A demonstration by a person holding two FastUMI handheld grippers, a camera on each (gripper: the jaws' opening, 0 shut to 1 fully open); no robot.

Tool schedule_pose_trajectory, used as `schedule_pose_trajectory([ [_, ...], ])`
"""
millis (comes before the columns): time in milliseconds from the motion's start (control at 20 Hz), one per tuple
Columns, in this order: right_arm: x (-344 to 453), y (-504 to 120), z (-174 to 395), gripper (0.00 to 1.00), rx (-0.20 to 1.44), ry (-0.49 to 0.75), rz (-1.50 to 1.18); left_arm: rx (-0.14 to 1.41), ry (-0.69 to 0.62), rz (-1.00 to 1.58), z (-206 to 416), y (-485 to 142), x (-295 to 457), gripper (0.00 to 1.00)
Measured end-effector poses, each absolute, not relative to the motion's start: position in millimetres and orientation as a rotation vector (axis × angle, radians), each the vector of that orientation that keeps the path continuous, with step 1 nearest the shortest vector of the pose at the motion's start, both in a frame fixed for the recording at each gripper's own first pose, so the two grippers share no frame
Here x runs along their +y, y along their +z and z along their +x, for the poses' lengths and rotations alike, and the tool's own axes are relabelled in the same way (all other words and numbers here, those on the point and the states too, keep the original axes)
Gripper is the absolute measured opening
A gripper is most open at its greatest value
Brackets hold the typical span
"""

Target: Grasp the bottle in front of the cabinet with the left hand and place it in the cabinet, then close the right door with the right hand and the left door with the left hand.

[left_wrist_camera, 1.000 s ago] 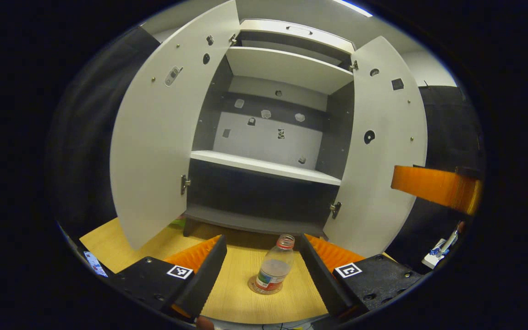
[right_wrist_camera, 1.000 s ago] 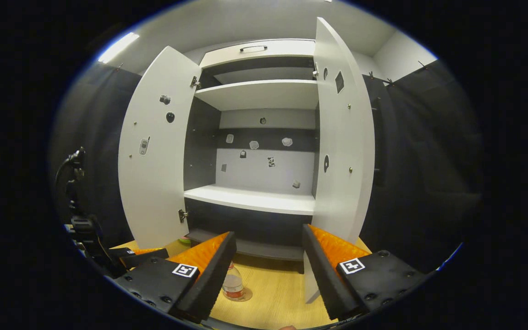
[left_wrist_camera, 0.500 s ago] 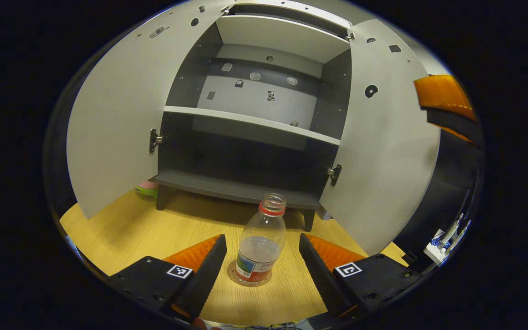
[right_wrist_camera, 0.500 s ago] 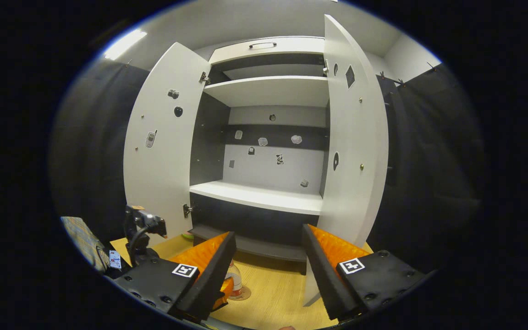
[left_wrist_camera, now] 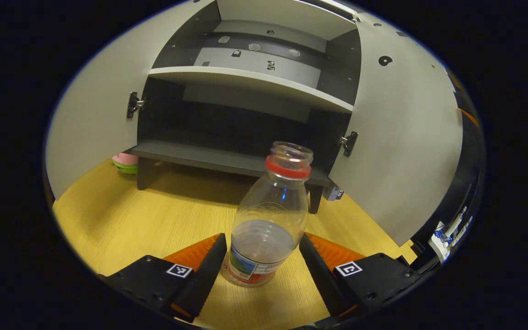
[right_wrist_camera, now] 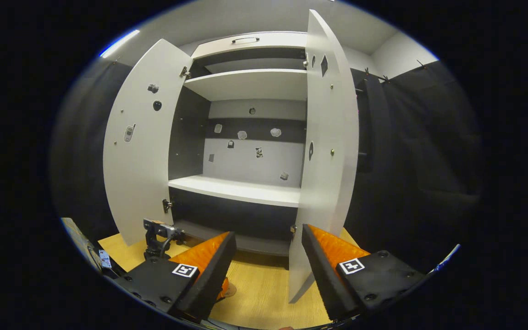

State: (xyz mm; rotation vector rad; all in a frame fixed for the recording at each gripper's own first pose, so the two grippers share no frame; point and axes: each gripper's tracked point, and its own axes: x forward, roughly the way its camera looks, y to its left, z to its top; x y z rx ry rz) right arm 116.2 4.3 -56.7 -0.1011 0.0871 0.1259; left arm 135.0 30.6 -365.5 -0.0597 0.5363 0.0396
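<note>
One uncapped plastic bottle [left_wrist_camera: 267, 220], upright on tabletop [left_wrist_camera: 145, 215] before one cabinet [left_wrist_camera: 245, 114], two doors open: left door [left_wrist_camera: 94, 114], right door [left_wrist_camera: 406, 137]. Flanked by left tongs [left_wrist_camera: 260, 261], wide, untouched. Right tongs [right_wrist_camera: 267, 268] wide, empty.

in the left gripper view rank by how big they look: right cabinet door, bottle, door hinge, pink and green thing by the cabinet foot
1. Right cabinet door, largest by far.
2. Bottle; it stands close to the camera, so it looks bigger than it really is.
3 and 4. Pink and green thing and door hinge look about alike, too close to rank.
</note>
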Motion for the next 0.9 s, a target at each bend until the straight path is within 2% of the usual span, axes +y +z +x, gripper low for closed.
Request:
schedule_pose_trajectory([
  [50,1.9,-55.7,114.6,0.96,0.088,0.110,-0.093,0.552,0.030,-0.051,135.4,-369.4,30.6,0.98],
  [200,-3.8,-52.2,110.9,0.96,0.089,0.051,-0.069,0.592,-0.013,-0.043,130.9,-361.1,29.1,0.82],
  [300,-4.3,-48.4,107.1,0.96,0.082,0.011,-0.058,0.589,-0.055,-0.030,134.1,-338.9,27.9,0.78],
  [600,0.5,-37.4,91.6,0.96,0.077,-0.079,-0.010,0.548,-0.137,-0.006,151.6,-238.6,40.7,0.76],
  [900,0.7,-25.7,85.4,0.96,0.065,-0.104,-0.012,0.478,-0.165,-0.016,184.6,-144.9,56.5,0.76],
])
